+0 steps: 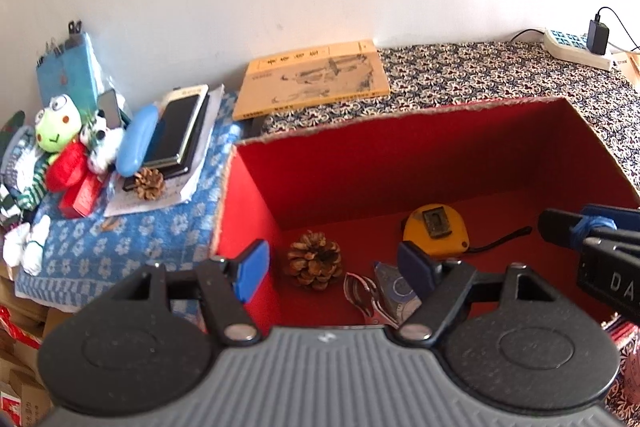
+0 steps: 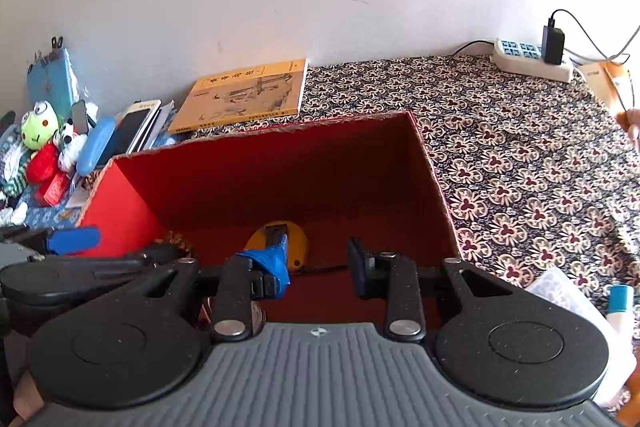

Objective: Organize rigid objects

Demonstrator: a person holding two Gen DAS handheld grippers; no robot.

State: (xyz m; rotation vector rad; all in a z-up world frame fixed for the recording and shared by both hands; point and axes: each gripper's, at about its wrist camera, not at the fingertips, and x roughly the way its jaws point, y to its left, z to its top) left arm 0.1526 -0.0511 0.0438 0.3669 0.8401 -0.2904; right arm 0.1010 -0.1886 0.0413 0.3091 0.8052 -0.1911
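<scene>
A red cardboard box (image 1: 256, 195) (image 2: 120, 203) stands open on the patterned cloth. Inside lie a pine cone (image 1: 314, 259), a yellow tape measure (image 1: 436, 227) (image 2: 294, 233) and a shiny foil packet (image 1: 384, 293). My left gripper (image 1: 336, 273) is open over the box's near left corner, nothing between its blue pads. My right gripper (image 2: 318, 267) is open above the box, empty; it shows at the right edge of the left wrist view. A second pine cone (image 1: 149, 183) lies outside on papers at the left.
A yellow book (image 1: 316, 79) (image 2: 244, 95) lies by the wall. At the left sit a frog plush (image 1: 56, 127), a blue case (image 1: 138, 139), phones (image 1: 180, 131) and a red item (image 1: 80, 191). A power strip (image 2: 532, 61) is far right; a plastic bag (image 2: 568, 291) near right.
</scene>
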